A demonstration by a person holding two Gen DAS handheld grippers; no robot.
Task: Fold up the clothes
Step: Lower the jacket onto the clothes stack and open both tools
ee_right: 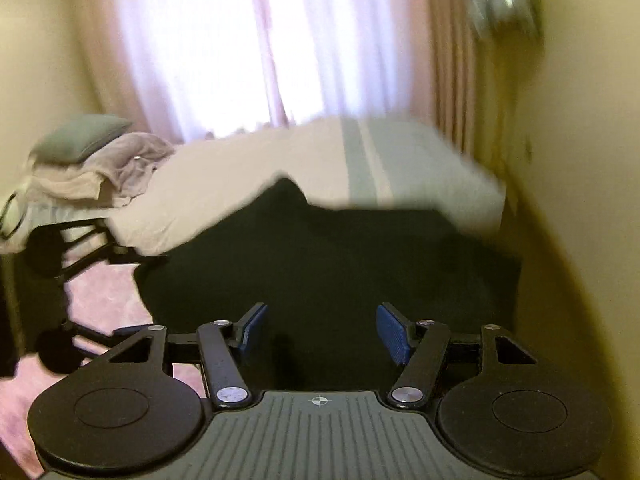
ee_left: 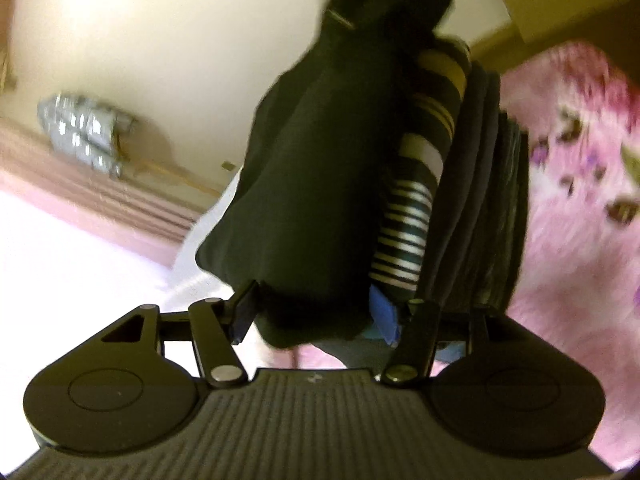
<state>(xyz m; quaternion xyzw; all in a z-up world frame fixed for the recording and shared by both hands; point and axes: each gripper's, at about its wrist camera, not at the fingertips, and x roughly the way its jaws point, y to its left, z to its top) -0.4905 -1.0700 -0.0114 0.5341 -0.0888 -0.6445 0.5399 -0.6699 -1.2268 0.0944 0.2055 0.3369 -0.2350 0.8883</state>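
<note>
In the left wrist view my left gripper [ee_left: 316,316] is closed around the end of a bundle of folded clothes. A black garment [ee_left: 312,168] is the thickest part. A black-and-white striped garment [ee_left: 416,208] and dark folded layers [ee_left: 488,200] sit beside it. The bundle hides the fingertips; one blue pad [ee_left: 386,316] shows. In the right wrist view my right gripper [ee_right: 320,332] is open and empty, with blue pads [ee_right: 394,332] apart. It hovers just above a black garment [ee_right: 340,256] spread flat below it.
A pink floral blanket [ee_left: 580,200] lies right of the bundle. A bed with a white sheet [ee_right: 320,168] stands behind the black garment, with a grey pillow [ee_right: 80,136] and crumpled linen [ee_right: 120,164] at its left. Pink curtains [ee_right: 260,40] hang behind. A black chair base [ee_right: 72,256] stands at left.
</note>
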